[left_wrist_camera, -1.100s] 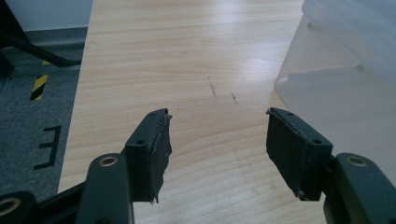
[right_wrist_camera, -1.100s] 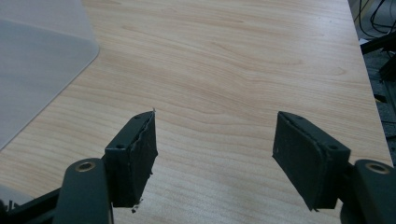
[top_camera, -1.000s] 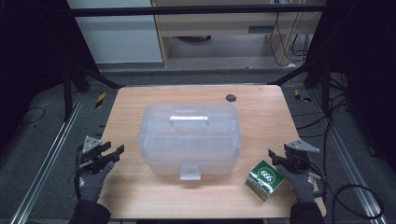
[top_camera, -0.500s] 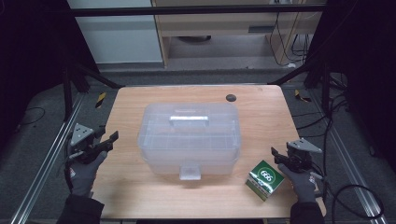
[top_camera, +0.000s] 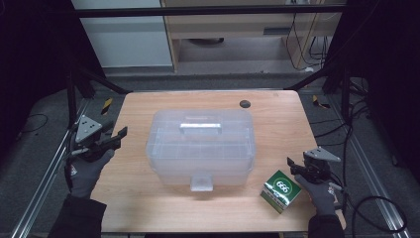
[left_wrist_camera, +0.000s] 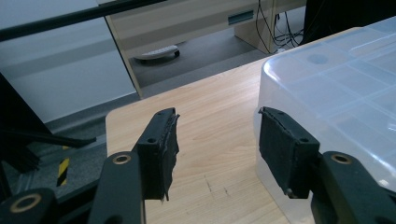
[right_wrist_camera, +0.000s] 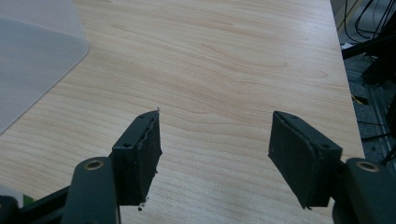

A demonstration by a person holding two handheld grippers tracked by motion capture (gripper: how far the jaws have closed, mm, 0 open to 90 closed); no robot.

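We are holding the left gripper (top_camera: 115, 137) with jaws spread wide, empty, just left of the clear lidded box (top_camera: 201, 146) sitting mid-table (top_camera: 138, 208). Our right gripper (top_camera: 297, 167), likewise gaping and empty, is hovering beside the green carton (top_camera: 281, 190).

Bright, even overhead light on the table (top_camera: 148, 208), dark surroundings, soft shadows, slightly soft focus
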